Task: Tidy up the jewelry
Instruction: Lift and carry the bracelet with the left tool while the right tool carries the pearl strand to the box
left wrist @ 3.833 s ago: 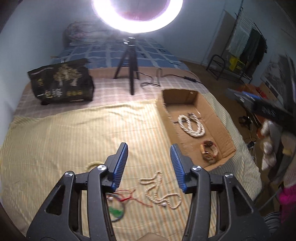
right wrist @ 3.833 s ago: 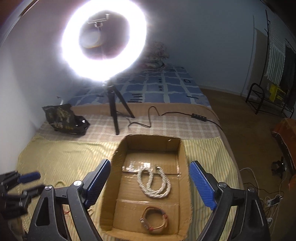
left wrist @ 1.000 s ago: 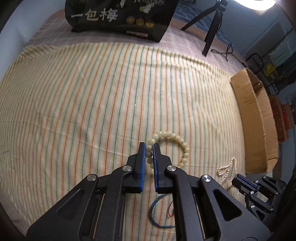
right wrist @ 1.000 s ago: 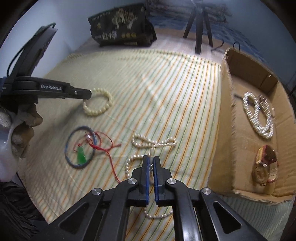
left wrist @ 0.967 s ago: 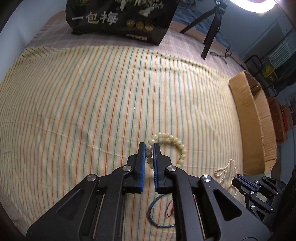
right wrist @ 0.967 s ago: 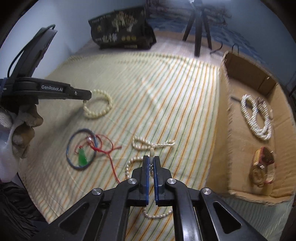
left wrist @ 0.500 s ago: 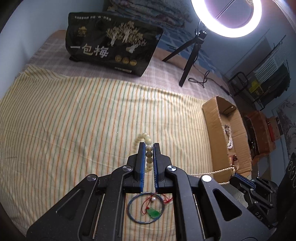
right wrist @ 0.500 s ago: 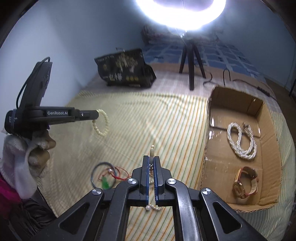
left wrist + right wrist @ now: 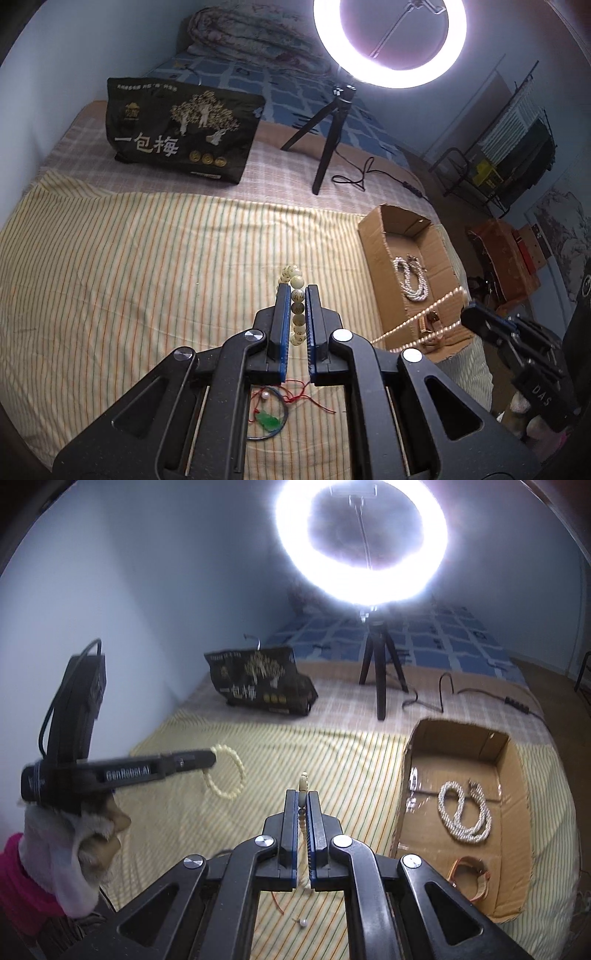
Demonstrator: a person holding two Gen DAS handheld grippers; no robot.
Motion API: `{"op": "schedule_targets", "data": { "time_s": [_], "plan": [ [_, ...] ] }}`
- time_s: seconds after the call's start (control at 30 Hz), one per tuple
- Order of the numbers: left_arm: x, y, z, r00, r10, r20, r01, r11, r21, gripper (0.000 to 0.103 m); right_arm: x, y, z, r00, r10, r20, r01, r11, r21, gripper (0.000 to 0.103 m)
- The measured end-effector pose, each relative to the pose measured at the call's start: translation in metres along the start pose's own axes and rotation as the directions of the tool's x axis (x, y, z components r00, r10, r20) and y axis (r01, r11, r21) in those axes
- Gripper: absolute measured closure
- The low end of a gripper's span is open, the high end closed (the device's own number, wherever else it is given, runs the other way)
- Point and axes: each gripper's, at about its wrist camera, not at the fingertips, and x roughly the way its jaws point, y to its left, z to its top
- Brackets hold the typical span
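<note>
My left gripper (image 9: 297,291) is shut on a cream bead bracelet (image 9: 295,284) and holds it above the striped cloth; the bracelet also hangs from it in the right wrist view (image 9: 225,775). My right gripper (image 9: 302,797) is shut on a thin pearl necklace (image 9: 303,784), whose strand trails from it in the left wrist view (image 9: 421,317). A cardboard box (image 9: 513,760) to the right holds a white pearl rope (image 9: 463,814) and a leather watch (image 9: 471,880). A blue ring with red cord and green pendant (image 9: 267,415) lies on the cloth under the left gripper.
A black snack bag (image 9: 181,133) and a ring light on a tripod (image 9: 328,147) stand at the back of the bed, with a cable (image 9: 369,177) beside them. The bed's right edge drops to a cluttered floor (image 9: 509,251).
Both grippers have risen from the cloth, lifting the bracelet and the necklace clear of it. The views now take in the whole bed and the box.
</note>
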Motion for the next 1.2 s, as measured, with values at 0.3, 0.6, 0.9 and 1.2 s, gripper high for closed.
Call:
{"op": "schedule_targets", "data": {
  "time_s": [0.3,0.6,0.9,1.2],
  "plan": [
    [-0.006,-0.032,-0.001,0.998,-0.061,0.018,0.060,0.997,0.041,0.098,-0.029,-0.020,0.029,0.994,-0.021,0.109,0.017,0.999,0.041,0.102],
    [-0.003,-0.066,-0.001,0.993,-0.114,0.014,0.113,0.990,0.083,0.098,-0.053,-0.049,0.048,0.979,-0.071,0.191,0.054,0.994,0.093,0.102],
    [0.011,-0.111,-0.008,0.986,-0.163,-0.018,0.164,0.976,0.142,0.098,-0.068,-0.084,0.045,0.966,-0.159,0.205,0.132,0.982,0.139,0.102],
    [0.035,-0.147,-0.017,0.980,-0.187,-0.067,0.196,0.963,0.182,0.098,-0.068,-0.114,0.038,0.961,-0.216,0.171,0.187,0.967,0.171,0.102]
  ]
}}
